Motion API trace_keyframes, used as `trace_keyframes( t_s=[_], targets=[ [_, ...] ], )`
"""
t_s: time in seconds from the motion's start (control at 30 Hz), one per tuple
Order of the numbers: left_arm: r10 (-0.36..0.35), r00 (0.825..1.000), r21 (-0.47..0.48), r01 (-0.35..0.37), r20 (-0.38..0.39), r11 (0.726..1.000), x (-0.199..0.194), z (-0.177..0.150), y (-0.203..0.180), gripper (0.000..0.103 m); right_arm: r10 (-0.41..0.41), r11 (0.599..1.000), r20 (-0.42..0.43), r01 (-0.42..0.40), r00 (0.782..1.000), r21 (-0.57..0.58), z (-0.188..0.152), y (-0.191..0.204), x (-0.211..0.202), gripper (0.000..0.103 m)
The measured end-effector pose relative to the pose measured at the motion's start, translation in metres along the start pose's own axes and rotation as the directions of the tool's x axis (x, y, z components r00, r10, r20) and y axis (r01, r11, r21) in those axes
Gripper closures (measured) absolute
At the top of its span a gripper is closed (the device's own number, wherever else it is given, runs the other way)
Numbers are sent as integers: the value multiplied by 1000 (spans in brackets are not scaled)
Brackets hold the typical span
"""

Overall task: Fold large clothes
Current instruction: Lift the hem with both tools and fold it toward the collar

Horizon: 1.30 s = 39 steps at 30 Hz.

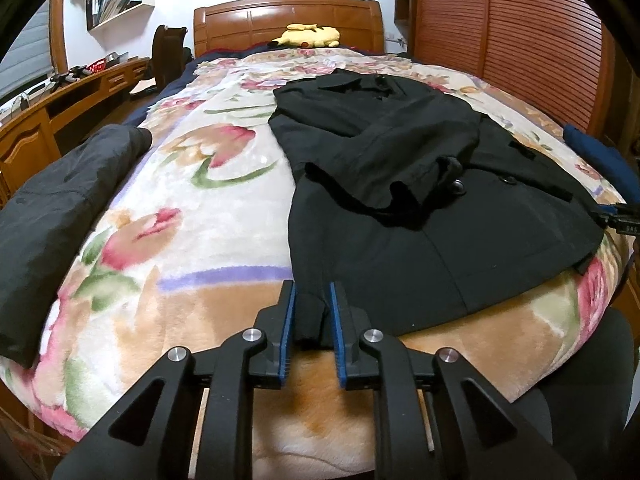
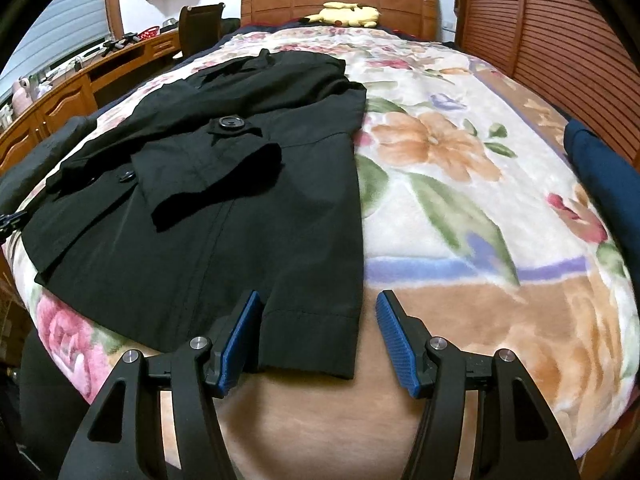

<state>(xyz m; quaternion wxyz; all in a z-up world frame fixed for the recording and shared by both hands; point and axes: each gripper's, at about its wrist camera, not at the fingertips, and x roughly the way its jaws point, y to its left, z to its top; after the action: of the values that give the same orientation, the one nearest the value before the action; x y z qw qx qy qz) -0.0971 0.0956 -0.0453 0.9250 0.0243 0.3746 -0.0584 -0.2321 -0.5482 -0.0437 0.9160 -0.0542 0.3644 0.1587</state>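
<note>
A black coat (image 1: 400,184) lies flat on the floral bedspread (image 1: 192,208), sleeves folded across its front, collar towards the headboard. My left gripper (image 1: 312,292) is shut on the coat's near left hem corner, which is bunched between the blue pads. In the right wrist view the coat (image 2: 224,208) fills the left half. My right gripper (image 2: 318,300) is open, its jaws wide apart around the coat's near right hem corner, which lies loose on the bed between the fingers.
A dark grey jacket (image 1: 52,208) lies at the bed's left edge. A blue garment (image 2: 604,184) lies at the right edge. A yellow plush toy (image 1: 308,36) sits by the wooden headboard. A wooden desk (image 1: 60,108) runs along the left; a slatted wardrobe (image 2: 552,20) stands right.
</note>
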Motion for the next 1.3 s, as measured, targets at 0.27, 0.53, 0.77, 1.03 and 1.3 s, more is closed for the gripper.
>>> trace_keyframes(
  t_s=[0.27, 0.53, 0.77, 1.03, 1.3],
  targets=[
    [-32, 996, 21, 30, 81, 999, -32, 15, -8, 97, -1, 999, 26, 3, 1000, -50, 4, 15, -10, 91],
    [-71, 969, 18, 68, 235, 998, -94, 40, -12, 98, 45, 999, 177, -41, 983, -26, 13, 12, -61, 94],
    [-67, 939, 47, 54, 338, 997, -146, 57, -12, 99, 78, 996, 284, -65, 956, -54, 6, 11, -122, 94],
    [-60, 911, 42, 47, 409, 998, -186, 72, -1, 99, 99, 993, 396, -63, 913, -104, -3, 17, -187, 94],
    [-45, 872, 69, 13, 487, 998, -235, 82, -1, 99, 105, 987, 480, -35, 871, -154, -11, 23, -239, 94]
  ],
)
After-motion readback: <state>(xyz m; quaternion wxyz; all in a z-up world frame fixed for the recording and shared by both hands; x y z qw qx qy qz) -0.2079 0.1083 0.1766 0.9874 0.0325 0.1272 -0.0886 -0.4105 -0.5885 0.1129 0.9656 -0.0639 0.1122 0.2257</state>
